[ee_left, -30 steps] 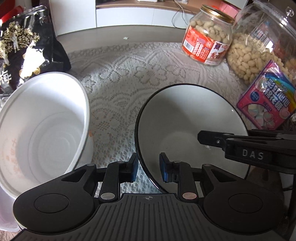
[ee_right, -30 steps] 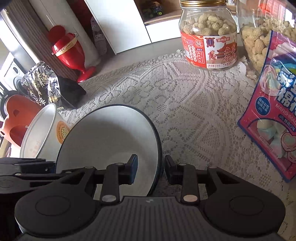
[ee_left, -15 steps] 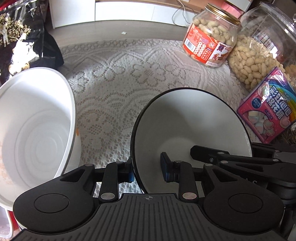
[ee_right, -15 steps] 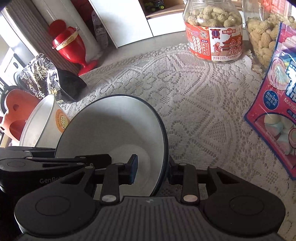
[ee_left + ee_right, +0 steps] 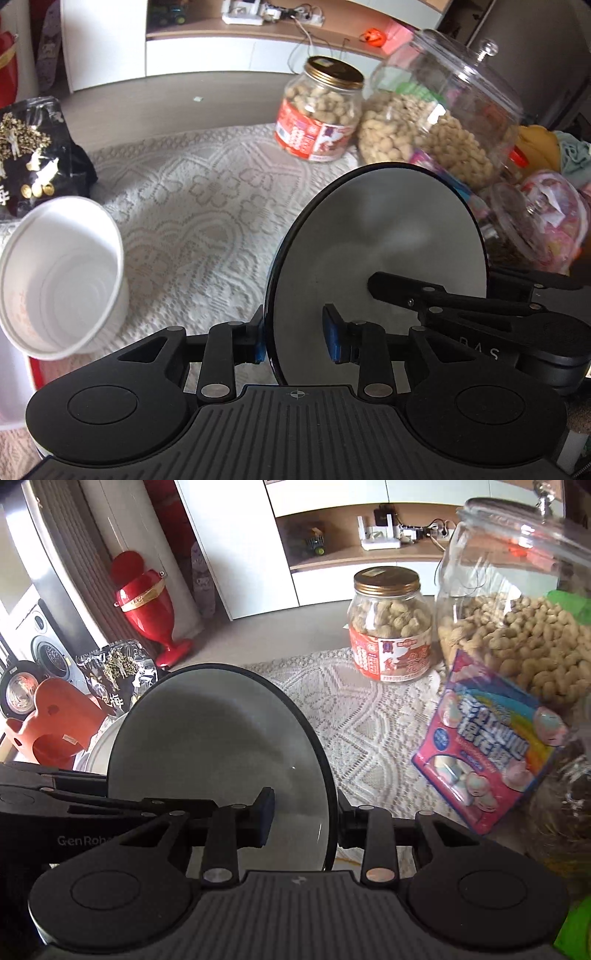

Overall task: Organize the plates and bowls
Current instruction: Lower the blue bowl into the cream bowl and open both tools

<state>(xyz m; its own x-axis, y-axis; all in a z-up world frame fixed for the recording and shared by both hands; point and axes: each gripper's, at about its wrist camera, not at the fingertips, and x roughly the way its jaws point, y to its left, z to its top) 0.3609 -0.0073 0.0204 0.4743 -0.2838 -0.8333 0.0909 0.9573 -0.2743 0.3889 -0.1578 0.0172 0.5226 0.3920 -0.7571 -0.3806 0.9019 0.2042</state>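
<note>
Black-rimmed and white inside, the bowl (image 5: 388, 236) is seen raised above the lace tablecloth (image 5: 192, 221) and tipped steeply, its hollow turned toward both cameras. It is gripped from two sides. The left gripper (image 5: 297, 338) is set across the near left part of the rim, one blue pad (image 5: 260, 349) against the outer wall and the other (image 5: 330, 338) inside the bowl; a gap appears between the inner pad and the wall, so whether this grip is firm cannot be told. In the right wrist view the right gripper (image 5: 304, 821) is placed over the bowl's (image 5: 221, 753) right edge, with one finger inside and one outside, at a narrow opening that seems to pinch the rim.

A white paper tub (image 5: 61, 277) stands empty on the cloth to the left, well apart from the lifted bowl, and appears to be the likely place for nesting or stacking. Peanut jars (image 5: 321, 114) and a marshmallow packet (image 5: 491, 753) are crowded at the right.

The task is judged to be at an early or middle stage: one bowl has been picked up but is not yet set down anywhere, and no finished stack is visible. No plates can be made out. Carrying the bowl across and lowering it level remains to be done.
</note>
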